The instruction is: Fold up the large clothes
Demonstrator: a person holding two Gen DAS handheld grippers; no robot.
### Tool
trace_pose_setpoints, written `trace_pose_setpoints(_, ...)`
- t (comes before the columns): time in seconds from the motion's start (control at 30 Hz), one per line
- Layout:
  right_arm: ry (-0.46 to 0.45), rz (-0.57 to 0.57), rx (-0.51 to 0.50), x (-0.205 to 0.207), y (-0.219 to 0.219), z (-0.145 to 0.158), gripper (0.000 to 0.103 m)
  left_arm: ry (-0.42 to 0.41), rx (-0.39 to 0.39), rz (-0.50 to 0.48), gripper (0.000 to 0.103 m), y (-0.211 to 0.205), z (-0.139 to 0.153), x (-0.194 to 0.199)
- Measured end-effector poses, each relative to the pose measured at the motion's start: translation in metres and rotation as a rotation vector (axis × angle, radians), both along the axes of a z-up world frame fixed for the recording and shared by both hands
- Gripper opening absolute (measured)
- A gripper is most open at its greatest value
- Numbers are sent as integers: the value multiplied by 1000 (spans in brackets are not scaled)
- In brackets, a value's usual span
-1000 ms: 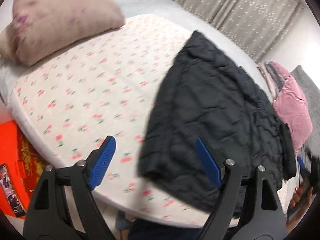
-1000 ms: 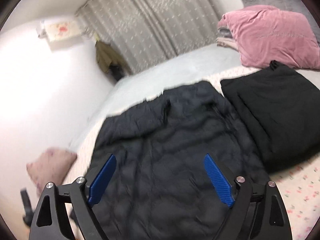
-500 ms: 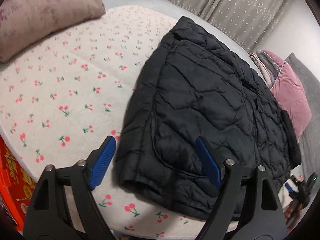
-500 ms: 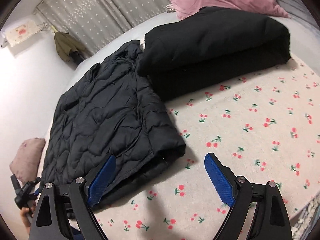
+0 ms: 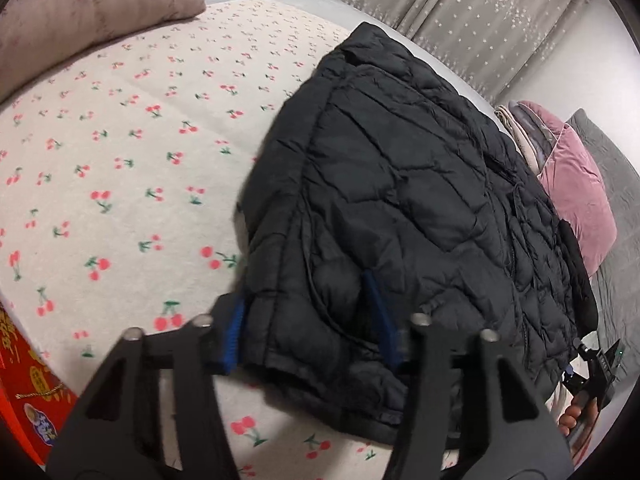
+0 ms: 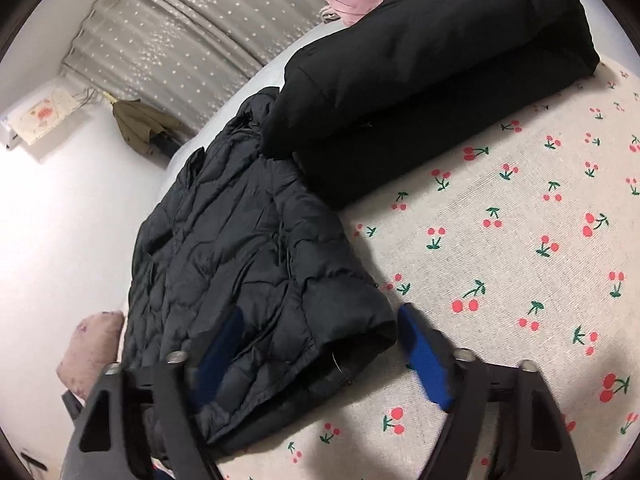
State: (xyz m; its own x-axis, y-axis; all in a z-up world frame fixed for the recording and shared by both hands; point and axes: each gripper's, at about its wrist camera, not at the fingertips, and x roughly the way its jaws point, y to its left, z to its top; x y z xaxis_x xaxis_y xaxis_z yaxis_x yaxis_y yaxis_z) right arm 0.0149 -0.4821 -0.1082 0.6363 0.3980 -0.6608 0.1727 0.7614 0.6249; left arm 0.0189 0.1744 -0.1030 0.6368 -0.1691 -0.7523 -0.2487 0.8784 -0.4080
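**Step in hand: taking hold of the hem for the first fold.**

Locate the quilted jacket (image 5: 400,200) lying flat on the cherry-print sheet (image 5: 120,160). In the left wrist view, find it running from 6 o'clock up toward 1 o'clock. In the right wrist view, find it running from 7 o'clock toward 11 o'clock, with its far end touching a folded black garment (image 6: 420,80) at 12 to 1 o'clock.

Check the left gripper (image 5: 308,326): partly drawn in about the near hem corner at 6 o'clock, one blue pad at the jacket's outer edge, the other pressed into the padding. Cannot tell whether firmly pinching or only enclosing the cloth, given the motion blur.

Check the right gripper (image 6: 320,352): spread wide, straddling the other hem corner at 6 o'clock, one pad over the quilting, the other over bare sheet just beside the corner. Nothing held.

Judged progress: early; no fold yet visible in this jacket.

**Next move, as judged:**
- Close both grippers fully on the hem corners, catching both layers of the padded cloth.
- Lift evenly and carry the hem toward the collar end at 12 o'clock.
- Keep clear of the folded black garment and the pink cushion (image 5: 576,192) at 3 o'clock.
- Expect slippery, springy padding; grip deep, not at the very edge.
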Motion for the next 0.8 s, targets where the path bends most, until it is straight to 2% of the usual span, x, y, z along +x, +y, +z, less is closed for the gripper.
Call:
trace_pose_setpoints(0.03, 7, 1, 1, 1, 0, 0, 62, -4, -8, 8, 49, 0, -1, 0)
trace_pose_setpoints(0.13, 4, -13, -25, 5, 0, 0, 55, -10, -17, 14, 44, 0, -3, 1)
trace_pose_setpoints(0.2, 5, -21, -23, 8, 1, -3, 50, -4, -17, 6, 30, -1, -2, 0)
trace_pose_setpoints(0.27, 7, -11, -12, 9, 4, -4, 34, -2, -48, 6, 21, 1, 0, -2)
trace_pose_setpoints(0.3, 6, 10, 13, 10, 6, -4, 17, -4, -64, 12, 18, 2, 2, -3)
trace_pose_setpoints(0.33, -2, 20, 29, 11, 8, -4, 12, -6, -71, 18, 16, 3, 4, -3)
trace_pose_setpoints(0.5, -48, 11, 64, 7, 10, 11, 8, -38, -77, 46, 13, 2, 23, -15)
trace_pose_setpoints(0.57, -77, 23, 86, 1, 11, 26, 7, -56, -86, 58, 13, 4, 34, -22)
trace_pose_setpoints(0.7, -144, 64, 76, -11, 17, 64, 7, -99, -41, 59, 12, -1, 59, -39)
trace_pose_setpoints(0.8, -163, 81, 66, -18, 19, 76, 7, -110, -35, 67, 12, 0, 66, -49)
